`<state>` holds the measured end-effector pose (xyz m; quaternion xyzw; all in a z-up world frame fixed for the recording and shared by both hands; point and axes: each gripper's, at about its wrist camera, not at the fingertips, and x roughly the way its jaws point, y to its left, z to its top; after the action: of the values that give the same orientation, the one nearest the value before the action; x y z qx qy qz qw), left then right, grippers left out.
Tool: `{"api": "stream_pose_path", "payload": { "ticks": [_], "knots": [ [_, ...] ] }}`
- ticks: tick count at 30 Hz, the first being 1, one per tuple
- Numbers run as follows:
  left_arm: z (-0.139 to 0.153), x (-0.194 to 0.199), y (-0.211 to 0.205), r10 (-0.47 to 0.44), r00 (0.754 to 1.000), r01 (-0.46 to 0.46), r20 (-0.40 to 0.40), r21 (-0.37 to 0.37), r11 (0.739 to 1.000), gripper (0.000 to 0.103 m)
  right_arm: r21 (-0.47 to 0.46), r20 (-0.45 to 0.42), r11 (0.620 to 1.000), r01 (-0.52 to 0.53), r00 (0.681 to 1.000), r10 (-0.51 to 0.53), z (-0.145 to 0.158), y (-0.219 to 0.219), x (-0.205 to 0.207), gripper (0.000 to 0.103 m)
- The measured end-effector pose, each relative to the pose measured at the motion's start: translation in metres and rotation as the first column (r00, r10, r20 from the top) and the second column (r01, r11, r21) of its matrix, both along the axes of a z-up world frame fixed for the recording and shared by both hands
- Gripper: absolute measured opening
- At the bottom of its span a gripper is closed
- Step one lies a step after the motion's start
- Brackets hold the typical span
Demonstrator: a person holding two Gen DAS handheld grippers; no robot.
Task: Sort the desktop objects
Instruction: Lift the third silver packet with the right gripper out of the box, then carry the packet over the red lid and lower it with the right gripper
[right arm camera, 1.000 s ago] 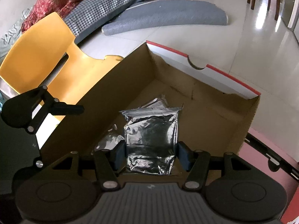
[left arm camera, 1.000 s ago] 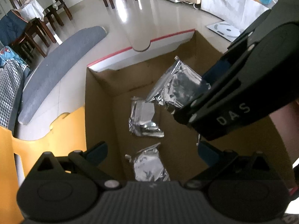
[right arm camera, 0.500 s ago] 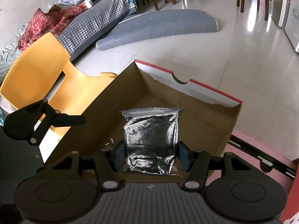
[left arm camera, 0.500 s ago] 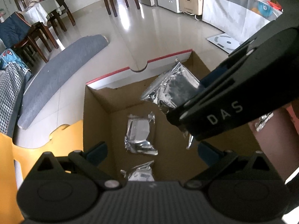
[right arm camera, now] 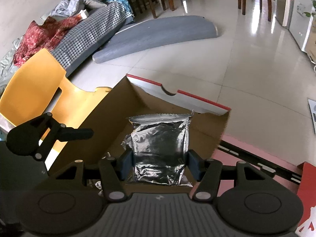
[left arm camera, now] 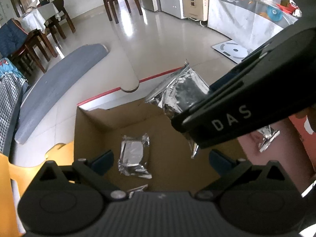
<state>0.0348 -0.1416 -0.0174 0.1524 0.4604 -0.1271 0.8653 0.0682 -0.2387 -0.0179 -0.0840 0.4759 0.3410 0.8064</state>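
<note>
My right gripper (right arm camera: 160,165) is shut on a silver foil packet (right arm camera: 160,148), held upright above an open cardboard box (right arm camera: 110,118). In the left wrist view the same packet (left arm camera: 177,92) hangs over the box's far right corner, clamped by the right gripper (left arm camera: 192,104). My left gripper (left arm camera: 161,160) is open over the box with nothing between its pads. A second foil packet (left arm camera: 134,156) lies flat on the box floor (left arm camera: 169,158). The edge of a third (left arm camera: 138,188) shows behind the left gripper's body.
Another foil packet (left arm camera: 268,136) lies on the pink surface (right arm camera: 252,154) right of the box. A yellow chair (right arm camera: 29,83) stands against the box's left side. A grey pad (right arm camera: 158,33), piled cloth and wooden chairs are on the tiled floor beyond.
Both grippers have drawn back and up from the box, which now looks smaller and lower. The right gripper keeps its hold on the foil packet; the left stays open.
</note>
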Motion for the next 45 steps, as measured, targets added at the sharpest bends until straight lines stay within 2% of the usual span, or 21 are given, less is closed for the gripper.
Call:
{"api": "stream_pose_path", "payload": {
  "ticks": [31,45],
  "knots": [
    [-0.001,0.013,-0.045,-0.045,0.999,0.046,0.009,-0.05,0.998,0.103,-0.006,0.023,0.993,0.117,0.993,-0.117,0.007,-0.057,0.013,0.058],
    [-0.009,0.018,-0.064,-0.069,0.998,0.069,0.008,-0.04,0.997,0.103,-0.018,0.024,0.985,0.171,0.985,-0.171,0.004,-0.08,0.018,0.058]
  ]
}}
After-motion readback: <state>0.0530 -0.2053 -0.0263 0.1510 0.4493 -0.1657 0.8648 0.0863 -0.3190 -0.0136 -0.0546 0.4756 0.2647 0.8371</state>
